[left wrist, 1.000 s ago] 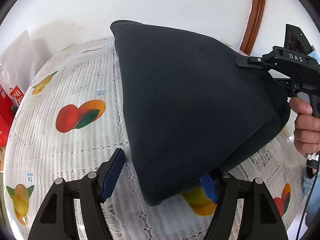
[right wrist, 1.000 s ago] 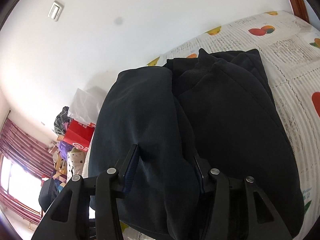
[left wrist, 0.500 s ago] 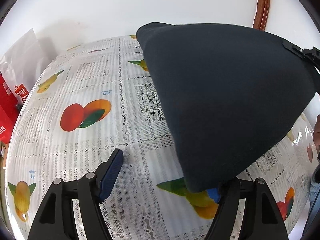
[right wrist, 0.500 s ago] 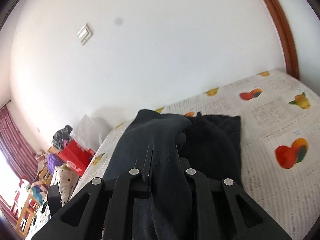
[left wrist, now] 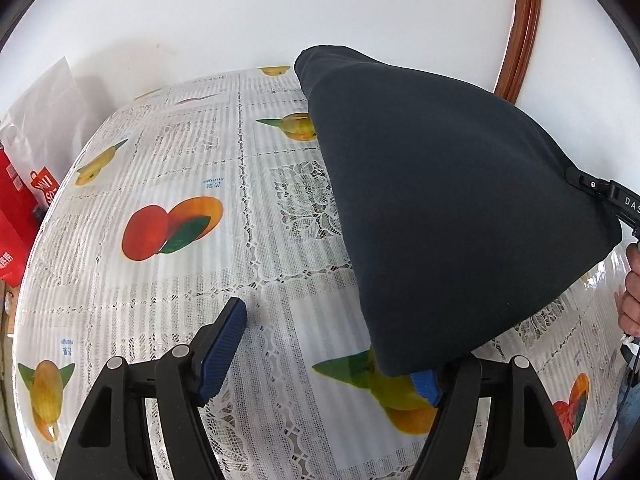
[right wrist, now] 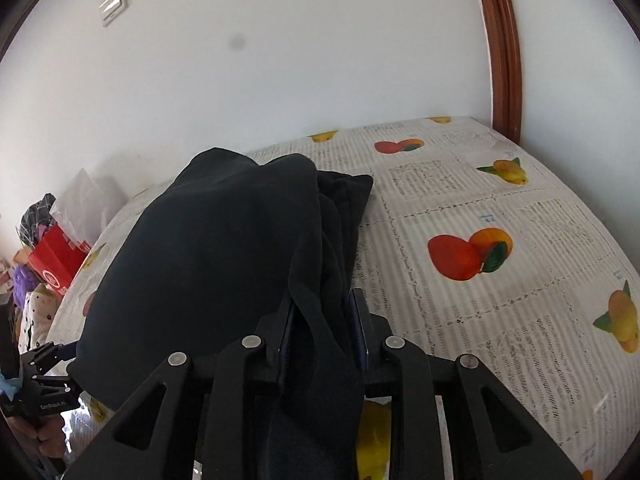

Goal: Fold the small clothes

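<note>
White wall behind, fruit-printed lace cloth spread over the worktop [left wrist: 168, 280] under me. That's the stage.

Nearest first: my left tool [left wrist: 320, 348] hangs low over the cloth with its jaws standing wide. The left blue pad [left wrist: 222, 350] is bare, nothing against it. The right pad is half buried under the bottom corner of the dark garment [left wrist: 440, 208], which drapes over it, but nothing is pinched between the two pads.

Over to my right tool [right wrist: 322, 328]: the jaws sit close together with a thick fold of the garment [right wrist: 224, 256] bunched between them, and they are opening right now. The pads look to be on the fabric on both sides, so I count it as gripped.

From there the garment lifts into a dark tent. In the left view it rises from the corner by my left tool up to a peak near the far edge of the worktop, and its right side runs to my right tool [left wrist: 600, 190] at the frame edge, my right hand [left wrist: 632, 292] just below it.

In the right view, further layers of the same dark cloth lie heaped on the worktop beyond the raised part.

Farther out: a red bag [left wrist: 20, 224] and a clear plastic bag [left wrist: 44, 120] left of the worktop, and a brown wooden frame [right wrist: 504, 52] on the wall.
</note>
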